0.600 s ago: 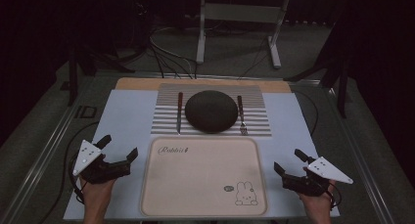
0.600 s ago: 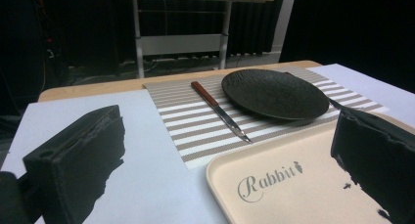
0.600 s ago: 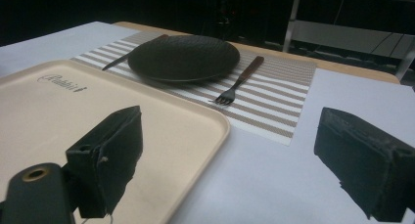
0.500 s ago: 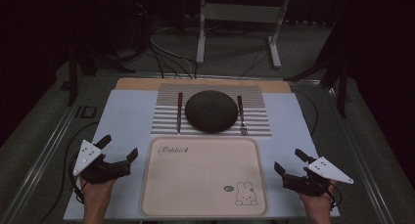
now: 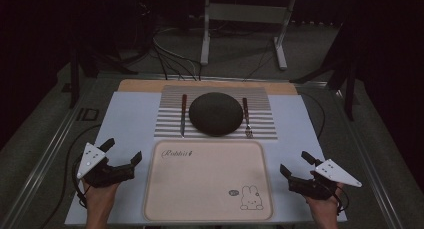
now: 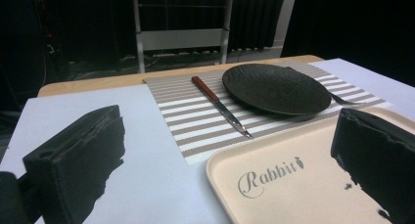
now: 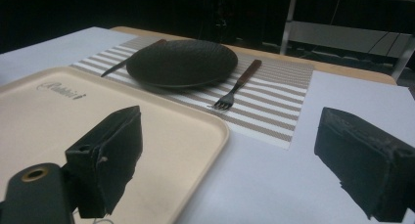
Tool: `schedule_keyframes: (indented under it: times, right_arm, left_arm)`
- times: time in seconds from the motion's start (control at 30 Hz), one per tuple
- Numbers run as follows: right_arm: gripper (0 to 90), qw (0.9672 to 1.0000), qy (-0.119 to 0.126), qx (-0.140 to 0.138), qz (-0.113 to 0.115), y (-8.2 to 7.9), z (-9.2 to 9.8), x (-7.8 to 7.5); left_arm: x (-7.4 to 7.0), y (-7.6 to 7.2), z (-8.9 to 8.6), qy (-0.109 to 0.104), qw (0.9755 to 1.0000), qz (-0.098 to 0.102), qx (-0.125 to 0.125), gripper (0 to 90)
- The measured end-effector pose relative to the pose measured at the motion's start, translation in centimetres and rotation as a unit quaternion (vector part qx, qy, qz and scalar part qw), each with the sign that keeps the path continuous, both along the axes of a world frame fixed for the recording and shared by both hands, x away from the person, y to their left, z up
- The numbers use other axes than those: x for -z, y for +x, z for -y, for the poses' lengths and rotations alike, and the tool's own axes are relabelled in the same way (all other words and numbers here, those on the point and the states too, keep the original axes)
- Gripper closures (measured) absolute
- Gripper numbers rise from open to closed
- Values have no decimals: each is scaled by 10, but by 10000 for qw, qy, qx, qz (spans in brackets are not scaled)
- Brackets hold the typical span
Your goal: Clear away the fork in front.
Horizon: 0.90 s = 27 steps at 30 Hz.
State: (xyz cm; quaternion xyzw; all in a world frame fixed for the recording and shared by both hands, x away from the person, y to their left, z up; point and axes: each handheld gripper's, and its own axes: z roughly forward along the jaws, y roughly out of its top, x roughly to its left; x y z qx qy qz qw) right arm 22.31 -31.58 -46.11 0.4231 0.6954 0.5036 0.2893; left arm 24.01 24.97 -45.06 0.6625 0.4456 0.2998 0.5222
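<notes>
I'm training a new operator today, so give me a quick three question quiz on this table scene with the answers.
1. True or false: the knife lies on the same side of the plate as the left gripper.
2. What rests on the tray? A) the fork B) the plate C) nothing
3. Fill in: the plate sits on a striped ____.

Key
1. True. The fork lies on the side of the right gripper.
2. C. The tray is bare, and both grippers stand open beside it, holding nothing.
3. Placemat.
</notes>
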Motion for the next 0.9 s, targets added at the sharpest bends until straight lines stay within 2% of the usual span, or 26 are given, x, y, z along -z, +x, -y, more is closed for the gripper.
schedule_keyframes:
  times: [0.33,0.47,0.67,0.73,0.9]
  right_arm:
    - [107,10000,77,-13,24,7,-3,-18]
    - [107,10000,-34,-1,38,11,-4,-24]
    - [107,10000,-78,30,41,17,-4,-31]
    - [107,9999,-122,76,-25,22,-6,-36]
    - [108,9998,63,109,-143,32,-8,-42]
  left_arm:
    - [2,2,2,86,9999,-53,-10,0]
    - [3,2,1,72,10000,-56,-36,0]
    - [5,3,2,67,9999,-92,-49,0]
    - [5,3,4,94,9999,-116,-34,0]
    - [6,4,5,129,9998,-130,-18,0]
